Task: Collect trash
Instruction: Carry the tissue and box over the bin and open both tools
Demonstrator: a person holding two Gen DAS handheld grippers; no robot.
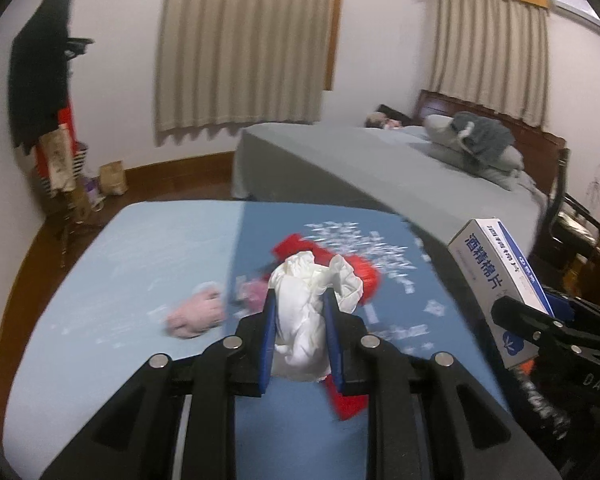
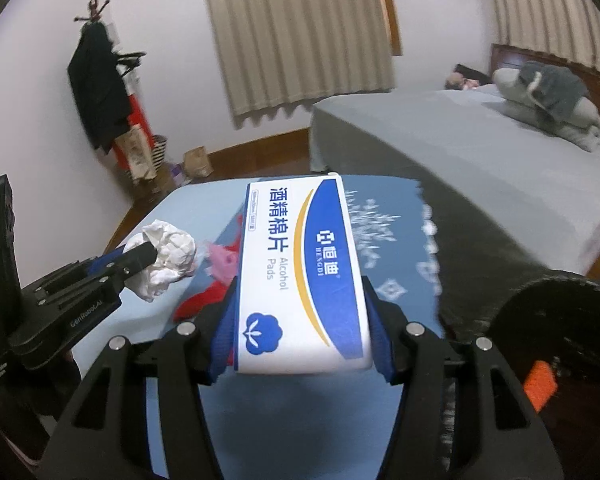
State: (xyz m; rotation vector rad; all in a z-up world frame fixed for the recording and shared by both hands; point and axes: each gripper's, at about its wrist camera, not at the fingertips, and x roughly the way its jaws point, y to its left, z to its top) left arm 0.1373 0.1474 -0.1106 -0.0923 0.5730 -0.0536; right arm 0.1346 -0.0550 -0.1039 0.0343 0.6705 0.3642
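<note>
My left gripper [image 1: 300,300] is shut on a crumpled white tissue [image 1: 308,304], held above the blue-covered table [image 1: 140,264]. In the right wrist view that same tissue [image 2: 168,256] hangs at the left in the left gripper [image 2: 148,254]. My right gripper [image 2: 300,296] is shut on a white and blue alcohol pads box [image 2: 300,272], gripped by its long sides. The box [image 1: 496,272] also shows at the right of the left wrist view. On the table lie red wrappers [image 1: 364,276] and a pink crumpled scrap [image 1: 196,316].
A bed with a grey sheet [image 1: 380,164] stands behind the table, with pillows and a grey blanket [image 1: 476,140] at its head. A coat stand [image 1: 48,92] with dark clothes stands at the left wall. A paper bag [image 1: 112,178] sits on the wooden floor.
</note>
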